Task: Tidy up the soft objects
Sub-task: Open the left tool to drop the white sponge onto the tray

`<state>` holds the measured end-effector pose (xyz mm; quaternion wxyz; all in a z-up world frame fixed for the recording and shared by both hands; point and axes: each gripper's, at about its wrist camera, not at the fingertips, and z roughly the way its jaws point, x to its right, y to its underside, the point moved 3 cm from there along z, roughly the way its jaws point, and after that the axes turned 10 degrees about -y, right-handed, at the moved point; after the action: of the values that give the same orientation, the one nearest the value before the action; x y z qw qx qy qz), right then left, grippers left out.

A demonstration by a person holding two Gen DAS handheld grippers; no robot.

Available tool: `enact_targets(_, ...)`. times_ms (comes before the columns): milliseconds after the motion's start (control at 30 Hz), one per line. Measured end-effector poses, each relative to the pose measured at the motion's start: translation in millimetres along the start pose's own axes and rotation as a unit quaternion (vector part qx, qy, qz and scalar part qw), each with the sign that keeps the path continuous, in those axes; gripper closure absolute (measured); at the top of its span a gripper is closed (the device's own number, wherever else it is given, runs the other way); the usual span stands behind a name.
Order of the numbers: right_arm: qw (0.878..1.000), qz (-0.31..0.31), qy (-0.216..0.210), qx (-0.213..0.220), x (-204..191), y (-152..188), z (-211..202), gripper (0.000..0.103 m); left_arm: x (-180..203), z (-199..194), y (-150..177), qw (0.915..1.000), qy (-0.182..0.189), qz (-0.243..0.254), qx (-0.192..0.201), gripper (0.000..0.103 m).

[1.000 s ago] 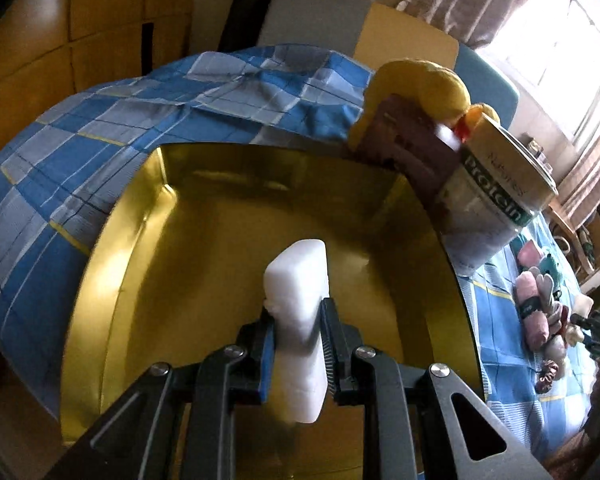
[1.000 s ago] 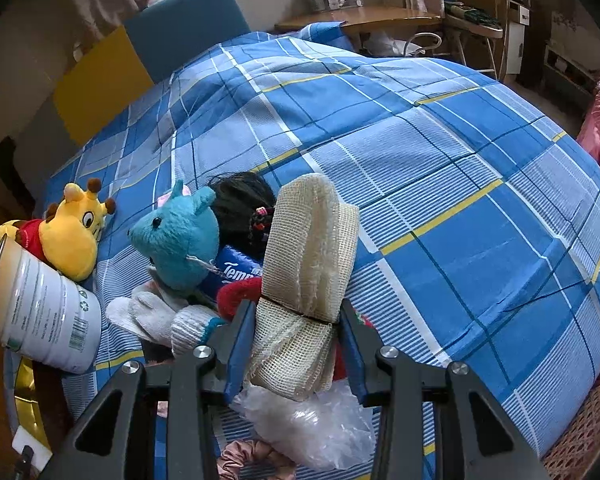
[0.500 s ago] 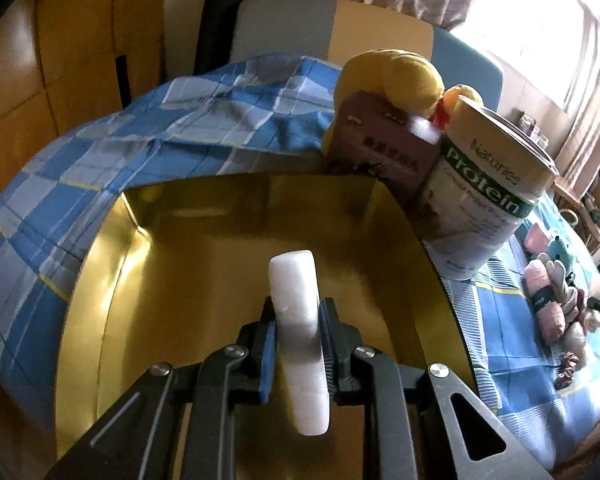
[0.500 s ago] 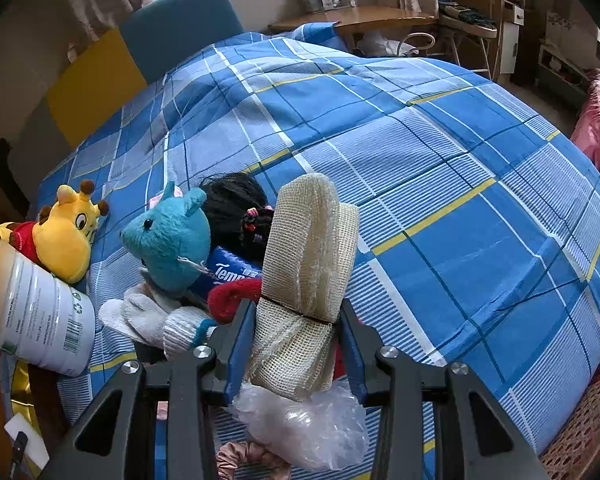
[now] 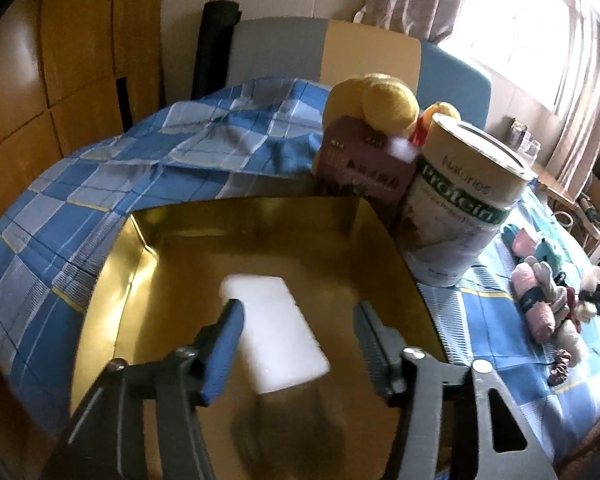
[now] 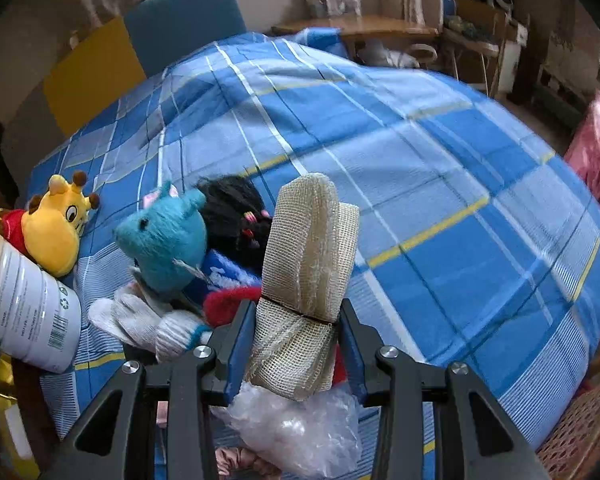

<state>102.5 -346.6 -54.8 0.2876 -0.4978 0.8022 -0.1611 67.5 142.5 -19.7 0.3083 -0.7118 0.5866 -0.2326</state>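
A blue plaid bedspread [image 6: 440, 184] filled most of both views, with a gold tray [image 5: 140, 264] resting on it beside a protein tin [image 5: 460, 208] and a pink box [image 5: 360, 168]. In the tray lay a white sponge [image 5: 276, 340], flat on the gold floor and blurred in the frame; whether it had fully settled could not be told. The left gripper [image 5: 296, 344] hung over it with jaws spread wide, neither pad touching the block. That looked like one soft thing put away.

Much appeared to be left. A heap sat on the bedspread just beside the tin: a yellow giraffe [image 6: 56, 228], a teal plush [image 6: 164, 240], a dark hairpiece [image 6: 232, 216], grey socks [image 6: 148, 324], something red and fuzzy [image 6: 228, 304] and a clear plastic bag [image 6: 296, 432]. Above the heap the right gripper [image 6: 296, 344] pinched a beige mesh roll [image 6: 308, 264] near its tied waist, jaws pressed against both sides, the upper end standing clear of the fingers. By this showing the roll was next for the tray, and the work was barely begun.
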Motion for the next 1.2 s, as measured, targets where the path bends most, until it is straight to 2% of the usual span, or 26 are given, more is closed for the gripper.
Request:
enact_targets(100,1.000,-0.027,-0.006,0.012,-22.1,-16.3,-3.6,0.062,-3.0,-11.3,-1.6,0.9999,0.005,0.000,0.015,0.032)
enact_targets(333,0.993,-0.109,-0.026,0.024,-110.1,-68.8,-0.8,0.062,-5.8,-32.9,-2.6,0.9991,0.024,0.004,0.035,0.028)
enact_targets(500,0.984,-0.168,-0.047,0.030,-196.3,-96.6,3.7,0.062,-7.9,-44.2,-1.1,0.9985,0.028,0.007,0.047,0.028)
enact_targets(633,0.969,-0.223,-0.095,0.042,-276.2,-101.9,-5.3,0.062,-10.1,-48.3,0.0,0.9982,0.029,0.009,0.051,0.028)
enact_targets(733,0.946,-0.276,-0.162,0.049,-338.7,-89.5,-23.9,0.062,-13.7,-47.8,1.7,0.9984,0.026,0.007,0.050,0.027)
enact_targets(833,0.910,-0.329,-0.250,0.031,-388.4,-55.9,-45.2,0.062,-16.7,-45.6,3.5,0.9986,0.025,0.003,0.046,0.027)
enact_targets(900,0.883,-0.374,-0.283,0.011,-412.0,-22.5,-53.9,0.062,-19.6,-43.9,5.6,0.9988,0.021,0.000,0.043,0.027)
enact_targets(1000,0.848,-0.431,-0.308,-0.028,-430.2,35.2,-55.7,0.062,-25.6,-41.4,9.0,0.9991,0.018,-0.008,0.037,0.026)
enact_targets(1133,0.826,-0.461,-0.317,-0.068,-430.8,95.4,-47.5,0.062,-37.9,-39.9,14.8,0.9992,0.005,-0.025,0.029,0.023)
enact_targets(1200,0.821,-0.477,-0.302,-0.084,-426.8,119.4,-36.0,0.063,-45.0,-39.1,16.0,0.9990,-0.006,-0.035,0.026,0.022)
